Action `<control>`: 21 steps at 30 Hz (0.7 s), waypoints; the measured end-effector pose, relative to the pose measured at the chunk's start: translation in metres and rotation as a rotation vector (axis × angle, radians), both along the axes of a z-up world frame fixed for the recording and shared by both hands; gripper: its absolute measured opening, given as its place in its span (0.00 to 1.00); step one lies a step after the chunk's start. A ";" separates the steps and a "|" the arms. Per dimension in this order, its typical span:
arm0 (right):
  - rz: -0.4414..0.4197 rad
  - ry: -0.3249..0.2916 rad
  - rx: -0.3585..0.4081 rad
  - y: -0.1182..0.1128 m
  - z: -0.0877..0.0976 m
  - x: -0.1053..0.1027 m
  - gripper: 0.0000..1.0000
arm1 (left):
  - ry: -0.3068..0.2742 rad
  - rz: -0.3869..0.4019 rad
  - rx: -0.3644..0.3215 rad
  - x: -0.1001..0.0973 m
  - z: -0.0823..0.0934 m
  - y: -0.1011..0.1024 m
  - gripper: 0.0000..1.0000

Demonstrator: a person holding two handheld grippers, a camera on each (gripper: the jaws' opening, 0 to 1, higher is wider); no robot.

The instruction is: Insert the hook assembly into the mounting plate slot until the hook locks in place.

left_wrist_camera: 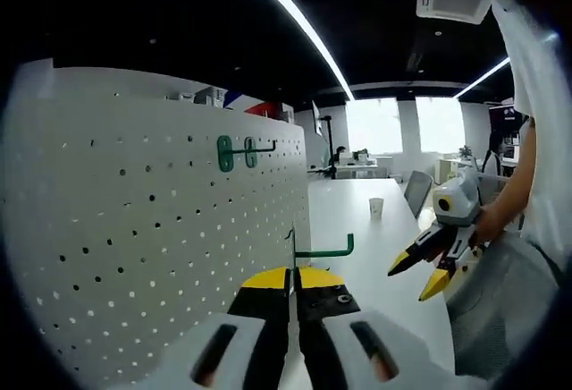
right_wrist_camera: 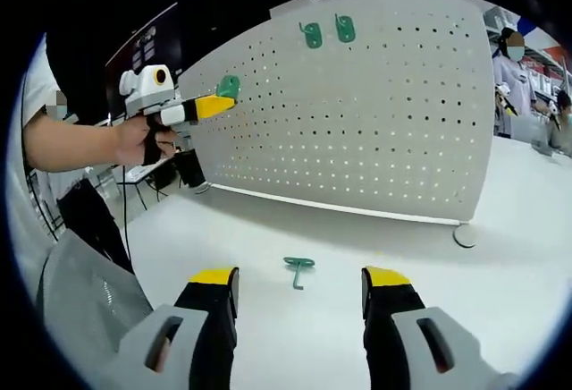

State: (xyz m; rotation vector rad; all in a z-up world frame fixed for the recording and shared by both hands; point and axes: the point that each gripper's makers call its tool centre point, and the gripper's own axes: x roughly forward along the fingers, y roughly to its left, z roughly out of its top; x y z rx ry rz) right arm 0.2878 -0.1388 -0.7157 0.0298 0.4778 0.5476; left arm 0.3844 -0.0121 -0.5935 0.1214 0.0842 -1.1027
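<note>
In the left gripper view, the left gripper (left_wrist_camera: 292, 284) has its yellow-tipped black jaws pressed together on the flat plate of a green metal hook (left_wrist_camera: 323, 249), whose arm juts out to the right with an upturned tip. The hook sits just beside the white perforated pegboard panel (left_wrist_camera: 152, 229) that stands on the white tabletop (left_wrist_camera: 375, 256). Higher and farther along the panel, two green hooks already mounted side by side (left_wrist_camera: 238, 152) project from the holes. To the right, the right gripper (left_wrist_camera: 427, 269) hangs over the table edge with its jaws parted, held in a person's hand (left_wrist_camera: 490, 222).

In the right gripper view, the right gripper's jaws stand wide apart with nothing between them; beyond them a spare green hook lying flat (right_wrist_camera: 298, 267) rests on the table, well short of the panel.
</note>
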 end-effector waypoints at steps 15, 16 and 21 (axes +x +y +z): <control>0.027 -0.096 0.044 0.014 0.028 0.005 0.54 | 0.002 0.024 -0.046 -0.002 0.009 0.001 0.01; 0.028 -0.104 0.050 0.015 0.031 0.006 0.54 | 0.004 0.026 -0.048 -0.002 0.009 0.002 0.01; 0.044 -0.158 0.089 0.024 0.049 0.009 0.54 | 0.008 0.038 -0.066 -0.003 0.011 0.003 0.01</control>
